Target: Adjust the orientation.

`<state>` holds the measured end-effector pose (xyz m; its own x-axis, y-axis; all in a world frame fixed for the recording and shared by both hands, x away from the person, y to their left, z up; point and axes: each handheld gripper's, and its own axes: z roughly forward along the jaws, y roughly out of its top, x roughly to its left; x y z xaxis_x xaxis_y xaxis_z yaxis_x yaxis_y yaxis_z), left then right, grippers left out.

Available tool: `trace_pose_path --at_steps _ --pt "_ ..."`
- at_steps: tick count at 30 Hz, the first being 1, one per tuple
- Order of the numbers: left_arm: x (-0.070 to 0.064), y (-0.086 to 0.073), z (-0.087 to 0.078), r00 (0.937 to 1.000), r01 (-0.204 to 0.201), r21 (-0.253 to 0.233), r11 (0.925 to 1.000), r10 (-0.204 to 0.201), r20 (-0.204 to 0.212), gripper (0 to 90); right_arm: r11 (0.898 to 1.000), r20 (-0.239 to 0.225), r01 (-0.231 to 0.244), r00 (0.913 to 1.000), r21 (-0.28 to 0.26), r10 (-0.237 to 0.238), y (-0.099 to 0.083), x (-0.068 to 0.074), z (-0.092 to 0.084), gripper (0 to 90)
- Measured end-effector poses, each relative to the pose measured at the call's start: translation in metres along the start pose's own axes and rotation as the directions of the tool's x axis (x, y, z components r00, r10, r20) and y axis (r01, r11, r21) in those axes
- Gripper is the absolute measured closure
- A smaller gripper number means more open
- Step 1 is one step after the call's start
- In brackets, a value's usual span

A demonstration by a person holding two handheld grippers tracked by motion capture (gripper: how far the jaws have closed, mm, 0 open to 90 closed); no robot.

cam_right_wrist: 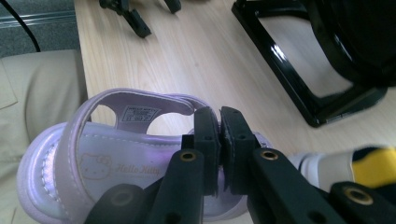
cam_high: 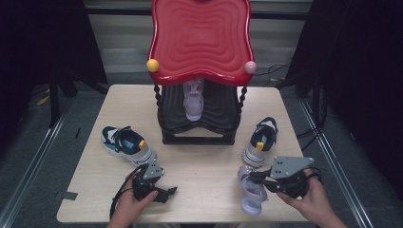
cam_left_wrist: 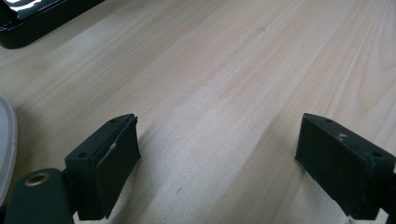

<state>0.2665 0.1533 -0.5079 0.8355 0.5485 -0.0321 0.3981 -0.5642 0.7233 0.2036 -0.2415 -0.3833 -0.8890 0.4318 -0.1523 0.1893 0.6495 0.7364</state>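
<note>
Right gripper (cam_right_wrist: pixel 219 140) view reveals jaws pinching the lilac sandal's (cam_right_wrist: pixel 93 158) strap.

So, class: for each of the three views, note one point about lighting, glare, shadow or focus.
High view: the surroundings are dark, while the table is evenly lit and the red shelf top shows soft sheen. Left gripper view: the wood is sharp, and soft shadows lie beside the open left gripper. Right gripper view: bright glare streaks the black shelf frame, and the lilac sandal looks slightly soft up close.
</note>
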Motion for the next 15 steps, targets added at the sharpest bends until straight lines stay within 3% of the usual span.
trace_pose_path --at_steps 8,15 --pt "0.000 0.000 0.000 1.0000 0.000 0.000 1.0000 0.000 0.000 12.6 0.999 0.005 0.053 0.9986 -0.002 -0.053 0.021 -0.011 0.036 85.6" --pt "0.001 0.000 0.000 1.0000 -0.007 0.006 1.0000 0.007 0.003 12.1 0.994 -0.001 0.110 0.9940 0.012 -0.110 0.025 -0.023 0.075 85.4"
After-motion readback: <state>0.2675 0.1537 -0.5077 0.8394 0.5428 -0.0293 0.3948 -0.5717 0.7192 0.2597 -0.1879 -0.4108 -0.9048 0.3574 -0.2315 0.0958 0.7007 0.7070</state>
